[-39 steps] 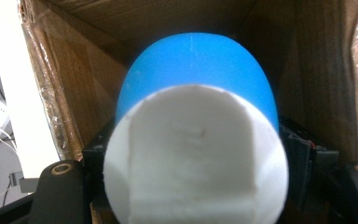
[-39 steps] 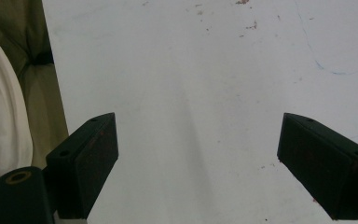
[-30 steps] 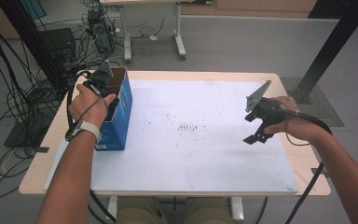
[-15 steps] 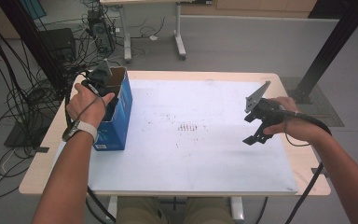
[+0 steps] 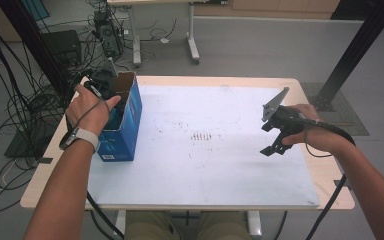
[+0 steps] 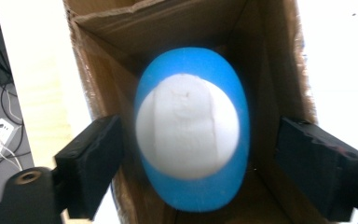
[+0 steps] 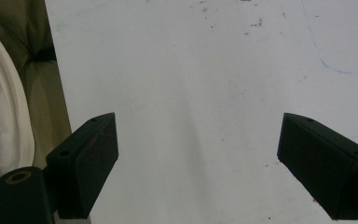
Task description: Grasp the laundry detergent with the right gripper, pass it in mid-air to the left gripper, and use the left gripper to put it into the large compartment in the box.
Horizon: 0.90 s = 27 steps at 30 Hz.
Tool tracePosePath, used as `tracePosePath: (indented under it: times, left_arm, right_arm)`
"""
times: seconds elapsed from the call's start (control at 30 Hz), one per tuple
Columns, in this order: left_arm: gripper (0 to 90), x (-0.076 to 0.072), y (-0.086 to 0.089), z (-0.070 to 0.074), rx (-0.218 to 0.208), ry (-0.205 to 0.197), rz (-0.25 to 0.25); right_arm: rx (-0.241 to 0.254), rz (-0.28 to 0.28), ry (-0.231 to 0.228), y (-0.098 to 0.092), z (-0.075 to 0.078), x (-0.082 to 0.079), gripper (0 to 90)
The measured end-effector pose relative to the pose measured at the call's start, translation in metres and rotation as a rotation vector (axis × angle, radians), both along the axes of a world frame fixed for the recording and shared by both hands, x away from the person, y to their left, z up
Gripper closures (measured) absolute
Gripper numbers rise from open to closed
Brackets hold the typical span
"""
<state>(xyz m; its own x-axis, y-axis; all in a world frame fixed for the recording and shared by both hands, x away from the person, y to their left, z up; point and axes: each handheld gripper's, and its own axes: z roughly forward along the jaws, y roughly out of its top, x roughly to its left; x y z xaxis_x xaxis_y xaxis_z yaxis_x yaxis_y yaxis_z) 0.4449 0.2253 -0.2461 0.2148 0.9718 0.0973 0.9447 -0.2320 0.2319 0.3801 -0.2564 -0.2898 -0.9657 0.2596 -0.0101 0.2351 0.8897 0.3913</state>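
1 blue-white ball (image 6: 192,135), 1 box (image 5: 125,120)

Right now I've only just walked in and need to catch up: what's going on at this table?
A person is working with a gripper in each hand. The left gripper is over an open cardboard box at the table's left edge. Its jaws have just been opening, and a blue and white ball, blurred, sits between them with gaps on both sides, released into the box. The right gripper hangs open above the white tabletop, holding nothing.
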Motion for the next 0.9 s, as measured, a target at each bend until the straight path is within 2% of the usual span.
tracePosePath:
  times: [0.2, 0.23, 0.27, 0.4, 0.43, 0.47, 0.53, 0.57, 0.63, 0.67, 0.7, 0.73, 0.9]
  left_arm:
    - [7.1, -0.007, -0.002, 0.025, -0.017, -0.031, -0.035]
    - [6.3, -0.007, -0.002, 0.025, -0.017, -0.031, -0.035]
    - [5.3, -0.009, -0.004, 0.033, -0.025, -0.054, -0.043]
    - [5.0, -0.014, -0.008, 0.050, -0.020, -0.082, -0.082]
    - [4.9, -0.016, -0.009, 0.056, -0.019, -0.100, -0.090]
    - [4.5, -0.016, -0.009, 0.056, -0.019, -0.100, -0.090]
    - [4.7, -0.021, -0.015, 0.069, -0.028, -0.130, -0.135]
    - [4.5, -0.021, -0.015, 0.069, -0.028, -0.130, -0.135]
    - [4.5, -0.025, -0.024, 0.079, -0.030, -0.153, -0.191]
    - [4.6, -0.025, -0.024, 0.079, -0.030, -0.153, -0.191]
    - [4.6, -0.027, -0.032, 0.084, -0.031, -0.165, -0.230]
    - [4.6, -0.027, -0.032, 0.084, -0.031, -0.165, -0.230]
    - [4.5, -0.028, -0.059, 0.094, -0.017, -0.178, -0.365]
  right_arm:
    - [-0.007, -0.010, -0.005, -0.002, 0.002, -0.003, 12.2]
    - [-0.007, -0.010, -0.005, -0.002, 0.002, -0.003, 12.2]
    - [-0.005, -0.013, -0.006, -0.003, 0.004, -0.004, 12.2]
    - [-0.002, -0.021, -0.008, -0.005, 0.006, -0.005, 12.2]
    - [-0.003, -0.024, -0.009, -0.006, 0.006, -0.006, 12.2]
    - [-0.003, -0.024, -0.009, -0.006, 0.006, -0.006, 12.2]
    - [0.000, -0.036, -0.012, -0.009, 0.009, -0.006, 12.2]
    - [0.000, -0.036, -0.012, -0.009, 0.009, -0.006, 12.2]
    - [0.008, -0.046, -0.012, -0.012, 0.011, -0.007, 12.1]
    - [0.008, -0.046, -0.012, -0.012, 0.011, -0.007, 12.1]
    - [0.012, -0.052, -0.010, -0.014, 0.012, -0.007, 12.1]
    - [0.011, -0.057, -0.009, -0.015, 0.012, -0.008, 12.1]
    - [0.010, -0.063, -0.009, -0.017, 0.014, -0.010, 12.1]
